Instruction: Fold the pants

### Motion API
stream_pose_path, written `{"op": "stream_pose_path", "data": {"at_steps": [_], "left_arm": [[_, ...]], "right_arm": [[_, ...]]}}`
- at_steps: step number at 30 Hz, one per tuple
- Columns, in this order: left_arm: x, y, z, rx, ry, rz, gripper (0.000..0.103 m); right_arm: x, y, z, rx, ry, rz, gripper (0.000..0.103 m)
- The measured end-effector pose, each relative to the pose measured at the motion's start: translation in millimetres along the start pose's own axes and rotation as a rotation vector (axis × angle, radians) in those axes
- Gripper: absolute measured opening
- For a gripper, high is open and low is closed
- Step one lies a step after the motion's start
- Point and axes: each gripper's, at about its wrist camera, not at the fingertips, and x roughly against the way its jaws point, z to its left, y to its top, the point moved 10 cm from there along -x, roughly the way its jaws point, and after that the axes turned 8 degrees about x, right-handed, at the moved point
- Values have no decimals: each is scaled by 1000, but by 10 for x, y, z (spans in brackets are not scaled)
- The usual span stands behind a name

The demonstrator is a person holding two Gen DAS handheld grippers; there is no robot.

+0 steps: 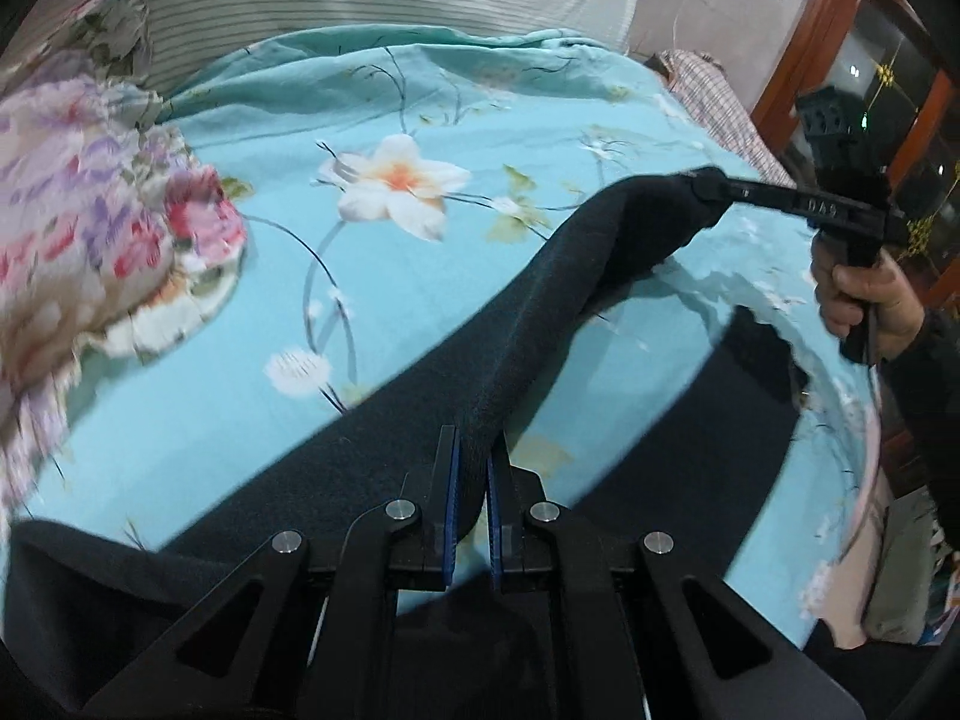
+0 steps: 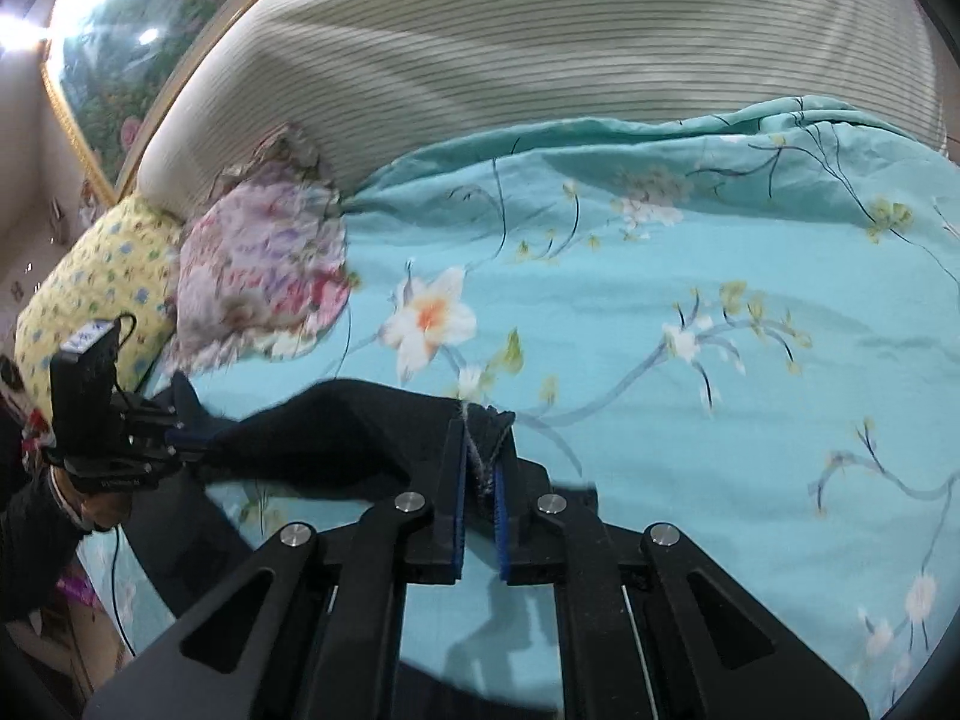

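Dark navy pants (image 1: 420, 420) hang stretched between my two grippers above a turquoise floral bedsheet (image 1: 372, 276). My left gripper (image 1: 477, 450) is shut on one edge of the pants, the fabric pinched between its blue pads. In the right wrist view my right gripper (image 2: 480, 456) is shut on a frayed corner of the pants (image 2: 360, 426). The right gripper also shows in the left wrist view (image 1: 708, 186), holding the far end of the fabric. The left gripper shows at the left of the right wrist view (image 2: 180, 426). Lower parts of the pants lie on the bed (image 1: 690, 420).
A pink and purple floral quilt (image 1: 90, 228) is bunched at the left of the bed. A striped headboard cushion (image 2: 540, 48) runs along the back. A yellow pillow (image 2: 102, 282) lies at the far left. A wooden cabinet (image 1: 870, 90) stands at the right.
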Motion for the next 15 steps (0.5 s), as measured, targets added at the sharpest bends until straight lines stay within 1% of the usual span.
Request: {"op": "stream_pose_path", "data": {"at_steps": [8, 11, 15], "left_arm": [[133, -418, -311, 3, -45, -6, 6], [145, -578, -405, 5, -41, -4, 6], [232, -737, -521, 17, -65, -11, 6]], "right_arm": [[369, -500, 105, -10, 25, -4, 8], [504, -632, 150, -16, 38, -21, 8], [659, -782, 250, -2, 45, -37, 8]]}}
